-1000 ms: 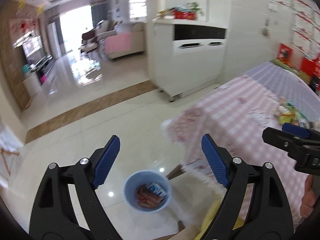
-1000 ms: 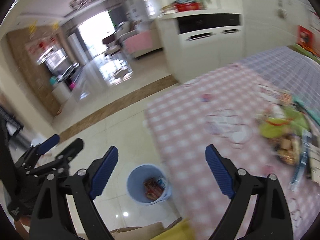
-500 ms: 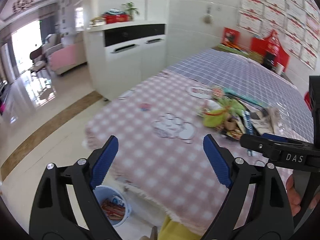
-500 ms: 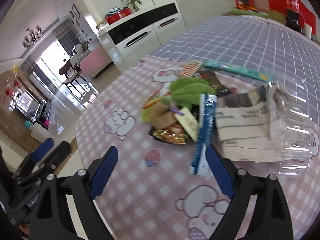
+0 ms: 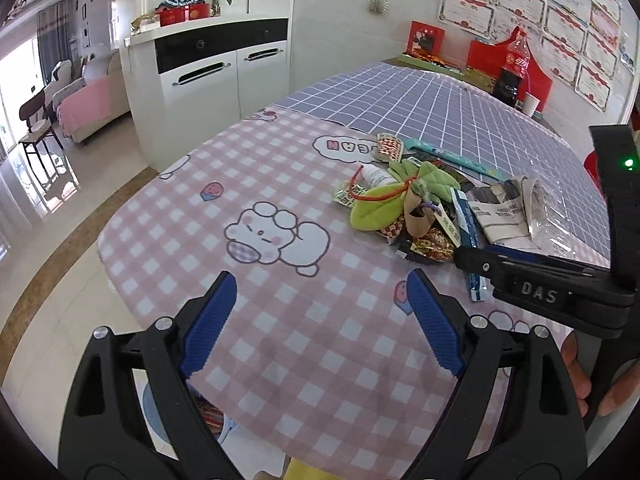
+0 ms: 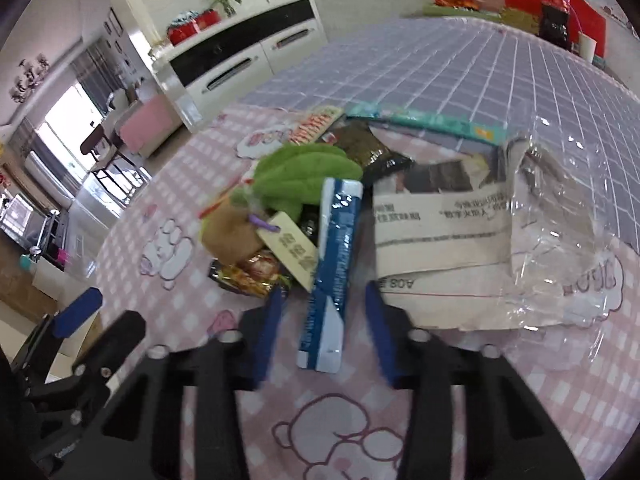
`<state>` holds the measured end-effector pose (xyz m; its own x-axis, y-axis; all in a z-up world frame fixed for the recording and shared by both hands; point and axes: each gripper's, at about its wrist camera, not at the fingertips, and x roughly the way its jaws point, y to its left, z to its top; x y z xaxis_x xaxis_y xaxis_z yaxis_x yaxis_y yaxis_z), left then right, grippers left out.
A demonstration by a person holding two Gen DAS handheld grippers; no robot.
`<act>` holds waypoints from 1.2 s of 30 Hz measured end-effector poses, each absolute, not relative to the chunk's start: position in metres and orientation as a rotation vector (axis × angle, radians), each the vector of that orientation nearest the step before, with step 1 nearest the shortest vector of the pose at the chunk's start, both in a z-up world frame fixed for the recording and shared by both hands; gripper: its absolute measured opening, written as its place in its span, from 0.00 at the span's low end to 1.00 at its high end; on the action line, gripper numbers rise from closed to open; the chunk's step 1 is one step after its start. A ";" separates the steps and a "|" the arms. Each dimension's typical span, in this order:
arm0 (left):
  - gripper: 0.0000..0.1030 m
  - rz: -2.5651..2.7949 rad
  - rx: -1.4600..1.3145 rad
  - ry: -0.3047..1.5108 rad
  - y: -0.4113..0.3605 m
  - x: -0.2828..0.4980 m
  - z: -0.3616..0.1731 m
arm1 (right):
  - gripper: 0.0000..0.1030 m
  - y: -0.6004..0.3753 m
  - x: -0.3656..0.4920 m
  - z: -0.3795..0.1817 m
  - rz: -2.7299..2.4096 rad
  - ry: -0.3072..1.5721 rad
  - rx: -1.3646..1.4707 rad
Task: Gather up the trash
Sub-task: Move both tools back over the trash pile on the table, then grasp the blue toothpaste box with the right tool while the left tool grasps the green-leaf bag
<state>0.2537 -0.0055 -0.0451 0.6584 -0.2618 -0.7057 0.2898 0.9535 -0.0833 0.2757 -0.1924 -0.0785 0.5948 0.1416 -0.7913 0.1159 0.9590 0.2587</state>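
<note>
A pile of trash lies on the pink checked tablecloth [image 5: 280,332]: green leaf-shaped cloth [image 6: 308,176], a long blue wrapper [image 6: 334,264], newspaper [image 6: 440,224], clear plastic [image 6: 560,232] and snack wrappers [image 6: 256,272]. My right gripper [image 6: 324,312] is partly closed, its fingers on either side of the blue wrapper's near end, not clamped. It shows in the left wrist view [image 5: 532,276] beside the pile [image 5: 404,204]. My left gripper [image 5: 320,320] is open and empty above the cloth. The blue bin [image 5: 160,420] with wrappers stands on the floor under the table edge.
A white cabinet [image 5: 208,76] stands beyond the table's far left. A cola bottle [image 5: 514,68], a cup [image 5: 530,104] and red boxes sit at the table's far end on the purple grid cloth [image 5: 440,108]. Tiled floor [image 5: 52,240] lies to the left.
Both grippers swung from the floor bin up to the table. The right gripper moved to the trash pile and narrowed its fingers around the blue wrapper.
</note>
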 end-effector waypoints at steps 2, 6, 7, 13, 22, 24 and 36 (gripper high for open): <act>0.83 -0.316 0.036 0.799 -0.008 0.256 -0.046 | 0.16 -0.200 0.275 -0.081 0.027 0.939 0.360; 0.83 -0.317 0.035 0.806 -0.013 0.261 -0.045 | 0.15 -0.210 0.265 -0.075 0.033 0.902 0.416; 0.83 -0.317 0.034 0.809 -0.014 0.263 -0.044 | 0.15 -0.210 0.263 -0.071 0.037 0.891 0.423; 0.83 -0.373 0.021 0.788 -0.031 0.279 -0.033 | 0.15 -0.216 0.250 -0.037 0.078 0.780 0.448; 0.82 -0.440 0.076 0.809 -0.078 0.322 -0.045 | 0.15 -0.249 0.246 -0.030 0.048 0.753 0.501; 0.73 -0.422 0.066 0.817 -0.080 0.329 -0.048 | 0.15 -0.253 0.247 -0.036 0.037 0.771 0.503; 0.15 -0.467 0.108 0.750 -0.083 0.309 -0.043 | 0.15 -0.250 0.247 -0.040 0.058 0.780 0.506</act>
